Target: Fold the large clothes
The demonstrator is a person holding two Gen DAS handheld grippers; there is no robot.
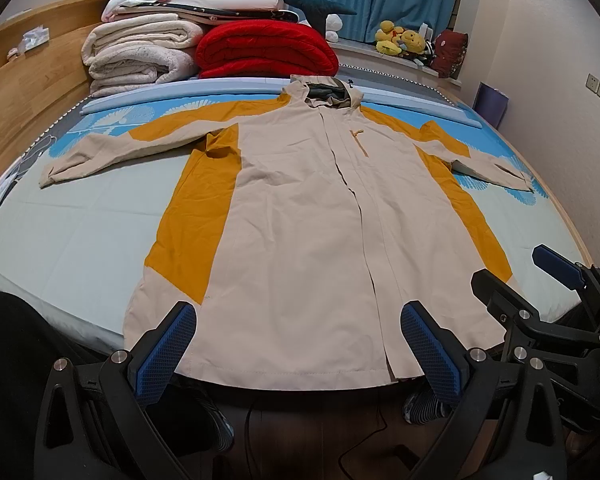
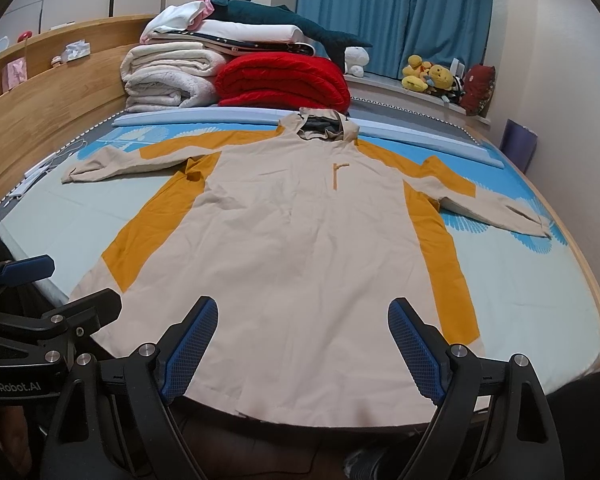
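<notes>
Left wrist view showed the beige-and-mustard hooded jacket (image 1: 300, 216) spread flat, front up, on the bed (image 1: 80, 240), sleeves out to both sides, hem at the near edge. Left gripper (image 1: 296, 350) hung above the hem, jaws wide, holding nothing. Right gripper (image 2: 302, 346) likewise wide and empty. Folded blankets (image 1: 204, 48) were stacked past the hood.

Both views face jacket (image 1: 300, 220) hem.
</notes>
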